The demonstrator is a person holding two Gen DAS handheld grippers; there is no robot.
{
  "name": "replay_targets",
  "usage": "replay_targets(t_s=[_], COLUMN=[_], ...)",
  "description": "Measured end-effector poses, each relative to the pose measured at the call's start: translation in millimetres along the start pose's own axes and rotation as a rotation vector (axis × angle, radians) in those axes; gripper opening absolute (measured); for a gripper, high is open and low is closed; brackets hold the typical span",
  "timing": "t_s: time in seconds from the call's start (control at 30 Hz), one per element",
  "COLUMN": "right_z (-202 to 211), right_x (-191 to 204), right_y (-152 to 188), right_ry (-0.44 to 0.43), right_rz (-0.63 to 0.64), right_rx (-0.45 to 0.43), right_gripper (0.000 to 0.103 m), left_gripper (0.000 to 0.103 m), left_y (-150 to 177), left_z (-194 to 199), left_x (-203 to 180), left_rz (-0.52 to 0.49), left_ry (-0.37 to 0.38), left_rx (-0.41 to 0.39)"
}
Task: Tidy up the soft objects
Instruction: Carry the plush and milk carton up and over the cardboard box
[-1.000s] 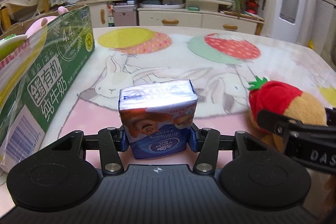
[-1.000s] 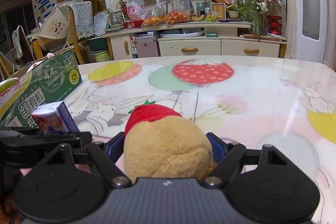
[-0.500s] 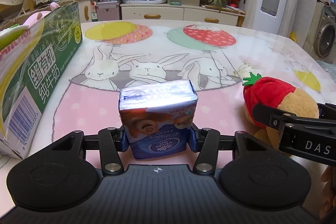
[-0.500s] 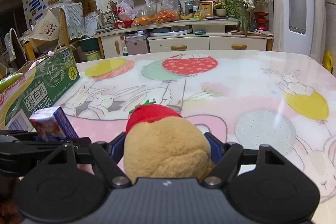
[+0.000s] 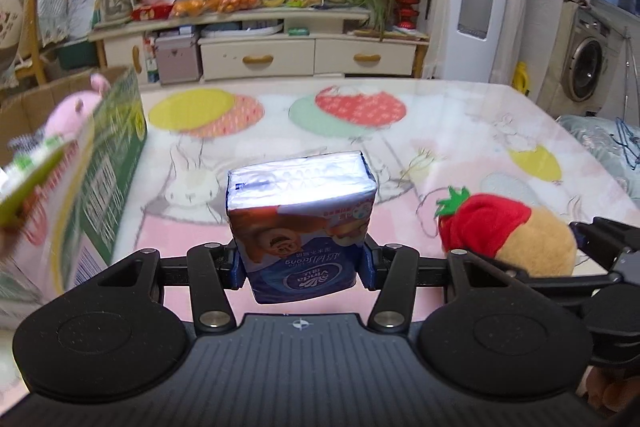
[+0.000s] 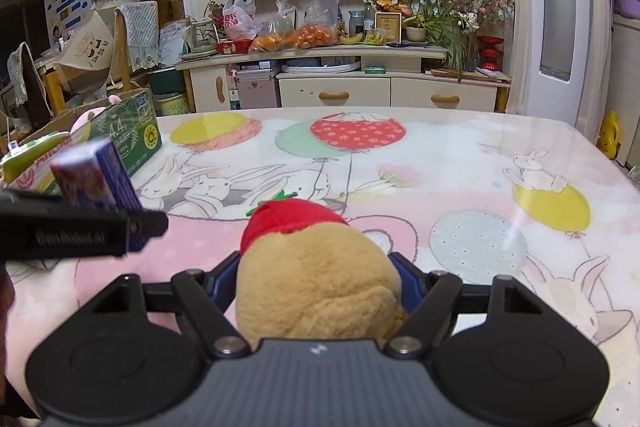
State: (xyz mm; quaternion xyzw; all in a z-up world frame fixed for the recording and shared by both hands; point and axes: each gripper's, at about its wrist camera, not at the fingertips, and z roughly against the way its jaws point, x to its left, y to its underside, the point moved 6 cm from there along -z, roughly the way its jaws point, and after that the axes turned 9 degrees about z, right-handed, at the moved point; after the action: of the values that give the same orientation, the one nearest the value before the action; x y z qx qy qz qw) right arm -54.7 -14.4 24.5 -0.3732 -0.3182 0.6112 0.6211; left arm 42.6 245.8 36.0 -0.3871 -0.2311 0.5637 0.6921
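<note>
A rabbit-and-balloon patterned worktop [image 6: 460,163] fills both views. It carries a green cardboard milk carton box [image 5: 116,163] at its left edge, open at the top and evidently serving as the bin for the soft things. A pink plush [image 5: 74,109] already pokes above its rim, though the blurred near flap hides what else lies inside.

The brown plush toy with a red strawberry cap [image 6: 316,283] sits between the fingers of the right tongs [image 6: 318,283]. The blue pads press into its sides and the jaws stand at a moderate width, with the last of the closing motion settling, so the fur gives under the squeeze. From the left wrist view the toy appears clear of the cloth.

The left tongs [image 5: 302,261] hold the tissue pack [image 5: 302,219] upright, narrow jaws clamped low on its two sides where the wrapper is firmest. The pack stands lifted above the worktop, just beside the box.

Both loads look ready for the box, the tissue pack nearer it. The box's upright flap is the likely snag.
</note>
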Motion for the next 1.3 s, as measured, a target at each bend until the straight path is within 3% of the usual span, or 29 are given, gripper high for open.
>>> replay_targets(t_s=[0.57,0.87,1.3], right_z=[25,29,27], right_x=[14,46,110], right_y=[-31,-60,-118], right_ry=[0.006,-0.036,-0.136], right_rz=[0.014,0.07,0.153], right_rx=[-0.044,-0.079,-0.174], right_gripper=[0.076,0.076,0.076], left_gripper=[0.063,0.063,0.063], left_y=[-49,-71,-83], left_z=[60,72,66], left_x=[55,104,153], left_rz=[0.091,0.146,0.216], left_ry=[0.008,-0.065,-0.194], left_rx=[-0.104,-0.152,-0.162])
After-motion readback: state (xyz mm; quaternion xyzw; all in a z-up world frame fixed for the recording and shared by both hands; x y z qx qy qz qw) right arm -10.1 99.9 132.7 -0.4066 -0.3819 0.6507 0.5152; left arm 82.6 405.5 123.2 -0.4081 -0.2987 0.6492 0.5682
